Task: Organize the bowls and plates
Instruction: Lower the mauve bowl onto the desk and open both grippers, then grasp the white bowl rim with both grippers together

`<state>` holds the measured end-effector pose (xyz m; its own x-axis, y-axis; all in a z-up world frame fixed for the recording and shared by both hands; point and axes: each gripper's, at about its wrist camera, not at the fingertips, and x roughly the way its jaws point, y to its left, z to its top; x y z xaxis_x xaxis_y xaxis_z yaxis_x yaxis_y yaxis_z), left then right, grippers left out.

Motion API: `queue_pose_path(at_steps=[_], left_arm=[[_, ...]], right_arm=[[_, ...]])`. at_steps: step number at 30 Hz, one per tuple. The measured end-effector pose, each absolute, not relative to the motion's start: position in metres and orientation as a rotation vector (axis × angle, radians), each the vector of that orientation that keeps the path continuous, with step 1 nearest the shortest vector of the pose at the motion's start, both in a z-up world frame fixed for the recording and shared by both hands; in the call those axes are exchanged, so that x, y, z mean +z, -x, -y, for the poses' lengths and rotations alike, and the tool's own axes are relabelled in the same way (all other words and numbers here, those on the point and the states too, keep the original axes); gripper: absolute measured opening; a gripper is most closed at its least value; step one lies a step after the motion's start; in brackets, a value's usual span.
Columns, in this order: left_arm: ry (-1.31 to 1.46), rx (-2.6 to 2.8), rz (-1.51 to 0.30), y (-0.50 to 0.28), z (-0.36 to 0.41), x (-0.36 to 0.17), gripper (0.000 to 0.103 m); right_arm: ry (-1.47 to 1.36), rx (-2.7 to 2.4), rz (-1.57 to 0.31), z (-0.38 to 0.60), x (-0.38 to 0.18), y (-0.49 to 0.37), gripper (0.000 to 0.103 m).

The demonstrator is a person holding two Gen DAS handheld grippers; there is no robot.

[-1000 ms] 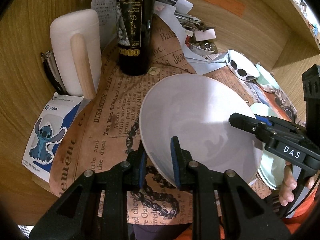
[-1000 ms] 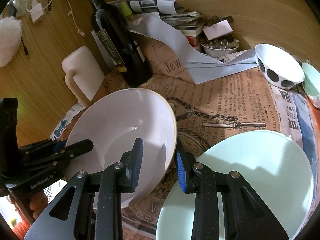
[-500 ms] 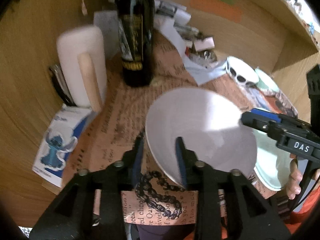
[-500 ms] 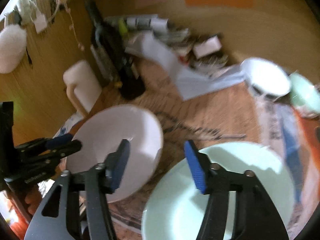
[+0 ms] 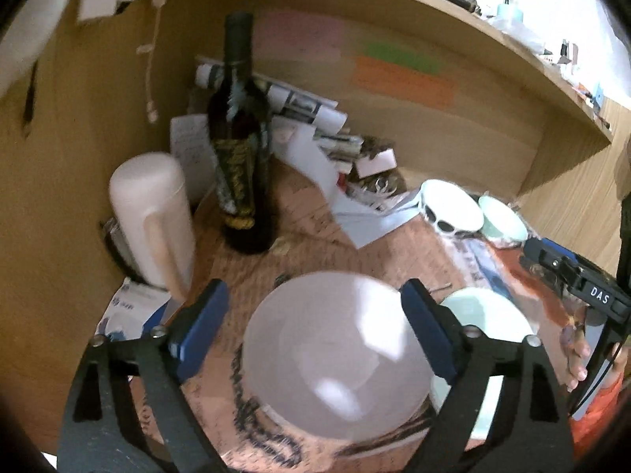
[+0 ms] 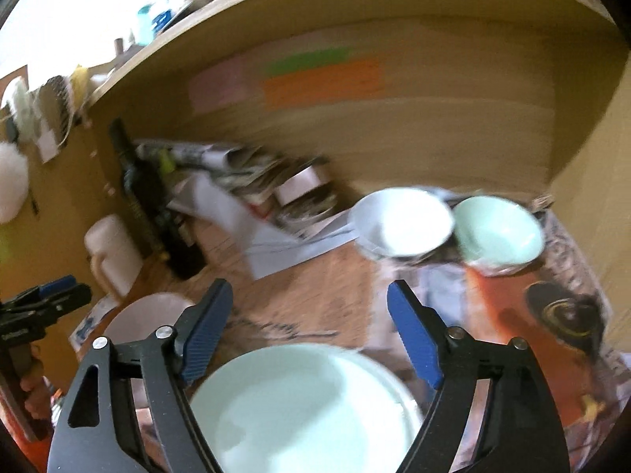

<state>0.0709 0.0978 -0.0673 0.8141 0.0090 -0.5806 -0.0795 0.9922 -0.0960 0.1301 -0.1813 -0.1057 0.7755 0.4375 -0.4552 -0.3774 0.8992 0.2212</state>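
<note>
Left gripper (image 5: 315, 327): jaws spread wide, nothing held; blue pads sit either side of the white bowl, clear of its rim.
White bowl (image 5: 335, 358): upright on the newspaper-print mat (image 5: 323, 252), directly under the left gripper, just beside the mint plate.
Right gripper (image 6: 311, 327): jaws wide apart, empty, hovering over the near part of the mint plate.
Mint plate (image 6: 303, 406): flat on the mat; in the left view its edge (image 5: 489, 315) shows past the white bowl's right side.
Spotted bowl (image 5: 449, 207): far right of mat, white inside, dark spots outside.
Mint bowl (image 6: 499, 232): right next to the spotted bowl; whether they touch is unclear in the blur.
Wine bottle (image 5: 240, 165): upright at the back left.
White jug (image 5: 152, 220): left of bottle, against the wooden wall.
Papers (image 5: 315, 134): heaped behind the bottle.
</note>
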Motion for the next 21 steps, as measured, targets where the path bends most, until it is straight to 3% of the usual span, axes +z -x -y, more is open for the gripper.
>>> queue_pose_path(at_steps=[21], left_arm=[[-0.036,-0.029,-0.776,-0.223,0.017,-0.067,0.092]], right_arm=[[-0.086,0.349,-0.516,0.234,-0.097,-0.236,0.079]])
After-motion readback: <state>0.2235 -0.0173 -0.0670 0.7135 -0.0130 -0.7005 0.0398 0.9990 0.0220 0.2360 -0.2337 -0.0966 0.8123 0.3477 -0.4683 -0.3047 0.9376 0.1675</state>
